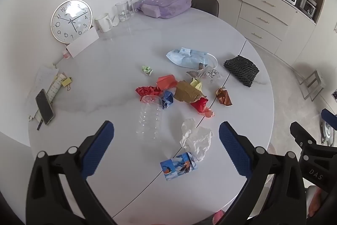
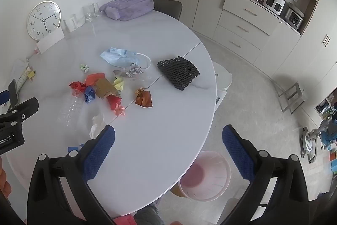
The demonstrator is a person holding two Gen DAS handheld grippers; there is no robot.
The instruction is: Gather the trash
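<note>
Trash lies on the round white table [image 1: 118, 69]: a clear plastic bottle [image 1: 149, 117], a white crumpled tissue [image 1: 195, 138], a blue bird-print box [image 1: 179, 166], red, blue and brown crumpled papers [image 1: 179, 92], a copper foil wrapper [image 1: 224, 96], a blue face mask [image 1: 187, 57] and a black foam net [image 1: 241, 70]. My left gripper [image 1: 166, 140] is open and empty above the bottle and tissue. My right gripper [image 2: 168, 144] is open and empty over the table's near right edge. A pink bin [image 2: 205, 175] stands on the floor below it.
A wall clock [image 1: 71, 20], a mug [image 1: 103, 22], a glass [image 1: 123, 11] and a purple bag [image 1: 166, 3] stand at the table's back. A phone [image 1: 44, 105] and papers lie at the left. A white stool [image 2: 222, 77] is beside the table.
</note>
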